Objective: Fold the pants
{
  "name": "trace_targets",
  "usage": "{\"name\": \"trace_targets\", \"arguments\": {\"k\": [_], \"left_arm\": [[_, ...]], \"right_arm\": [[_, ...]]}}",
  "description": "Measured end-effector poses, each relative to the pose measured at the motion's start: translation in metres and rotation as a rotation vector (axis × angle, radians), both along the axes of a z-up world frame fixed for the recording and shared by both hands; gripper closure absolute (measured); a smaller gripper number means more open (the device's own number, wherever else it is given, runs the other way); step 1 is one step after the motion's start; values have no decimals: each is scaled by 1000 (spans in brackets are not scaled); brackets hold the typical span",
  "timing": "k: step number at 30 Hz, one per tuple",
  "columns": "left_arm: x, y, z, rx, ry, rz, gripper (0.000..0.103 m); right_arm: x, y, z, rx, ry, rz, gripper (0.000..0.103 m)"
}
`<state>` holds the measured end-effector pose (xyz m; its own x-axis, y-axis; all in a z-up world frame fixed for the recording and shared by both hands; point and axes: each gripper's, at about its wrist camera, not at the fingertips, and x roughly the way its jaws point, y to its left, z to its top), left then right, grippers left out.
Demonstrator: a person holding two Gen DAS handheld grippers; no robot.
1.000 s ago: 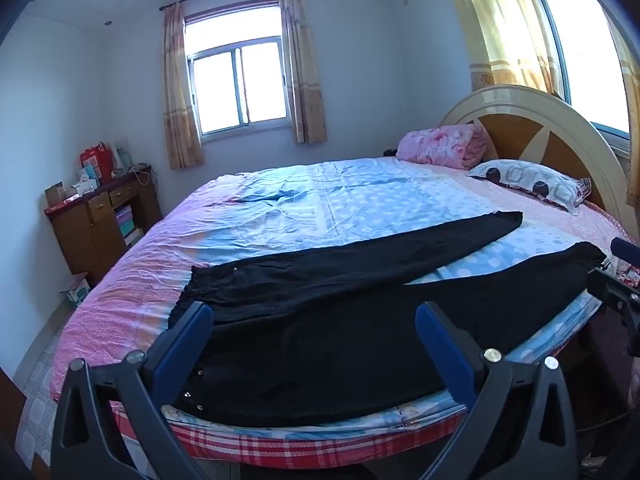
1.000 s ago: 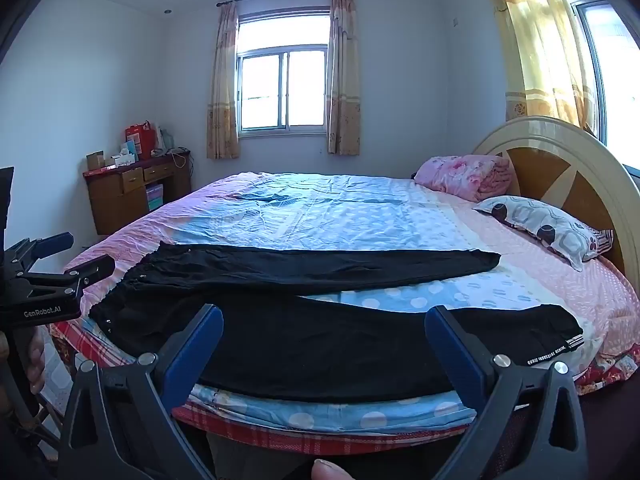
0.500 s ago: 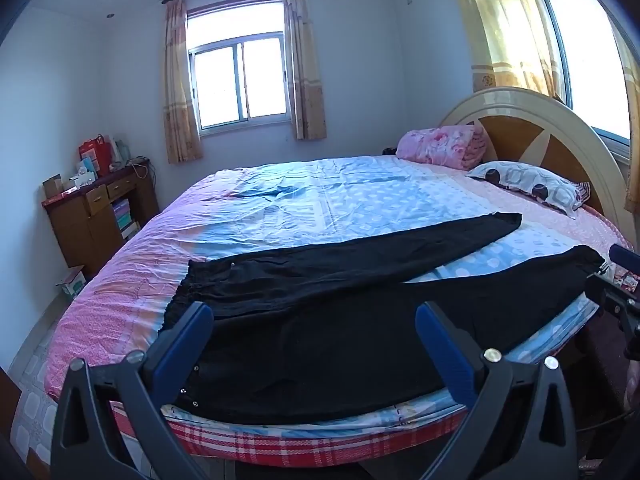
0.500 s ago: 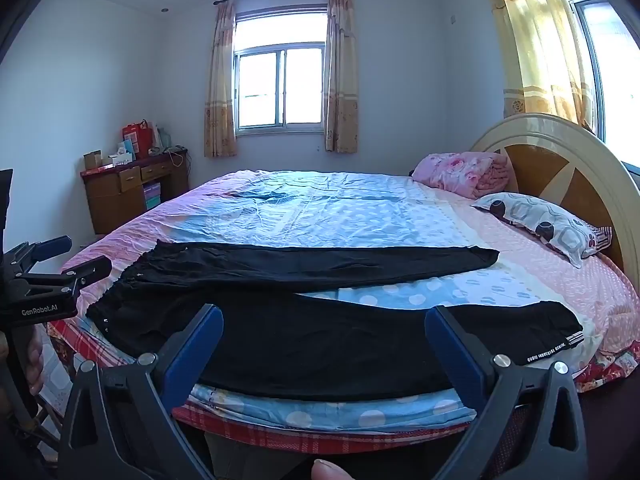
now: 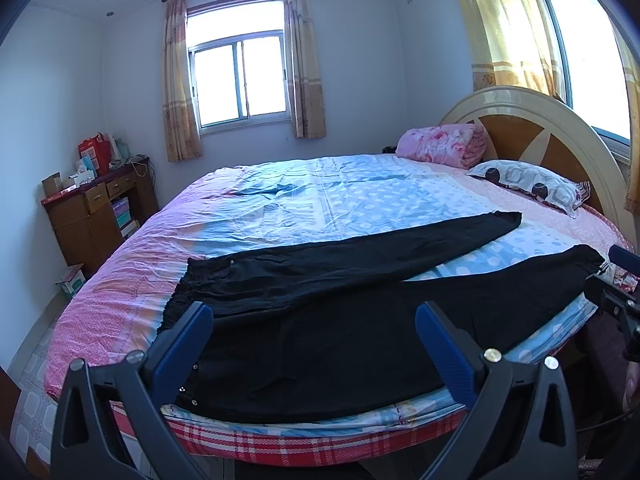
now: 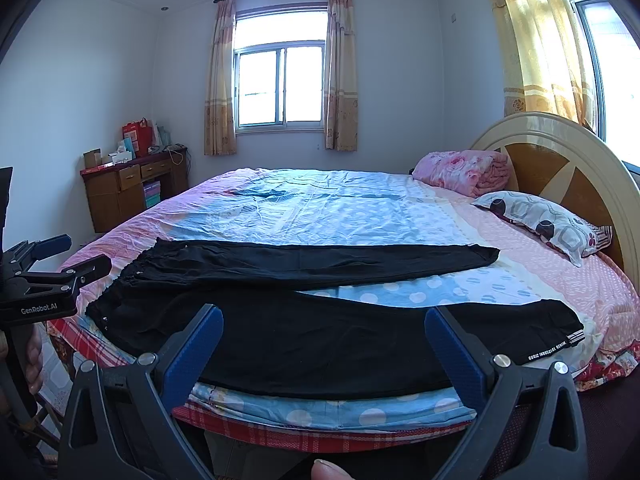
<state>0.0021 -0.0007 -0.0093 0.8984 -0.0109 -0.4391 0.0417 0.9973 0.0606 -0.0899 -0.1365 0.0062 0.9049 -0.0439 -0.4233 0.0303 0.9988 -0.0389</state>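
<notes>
Black pants (image 5: 320, 320) lie flat on the near side of the round bed (image 5: 320, 200), waistband at the left, two legs spread toward the right. In the right wrist view the pants (image 6: 320, 336) show a white-lettered cuff at the right. My left gripper (image 5: 312, 344) is open and empty, held above the bed's front edge over the waist part. My right gripper (image 6: 324, 344) is open and empty over the near leg. The left gripper also shows at the left edge of the right wrist view (image 6: 60, 260), and the right gripper at the right edge of the left wrist view (image 5: 616, 280).
A patterned pillow (image 5: 532, 188) and a folded pink blanket (image 5: 444, 146) lie by the curved headboard (image 5: 540, 128) at the right. A wooden desk (image 5: 96, 216) with boxes stands at the left wall. A window with curtains (image 5: 240, 76) is at the back.
Both grippers have drifted slightly; the views have shifted a little. The pants have not moved.
</notes>
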Motion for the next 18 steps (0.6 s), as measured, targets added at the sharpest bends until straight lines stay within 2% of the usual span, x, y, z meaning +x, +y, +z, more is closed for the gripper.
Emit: {"name": "trace_targets", "arguments": {"k": [18], "left_arm": [[1, 1, -1, 0, 3, 3, 0]], "right_arm": [[0, 0, -1, 1, 2, -4, 1]]}}
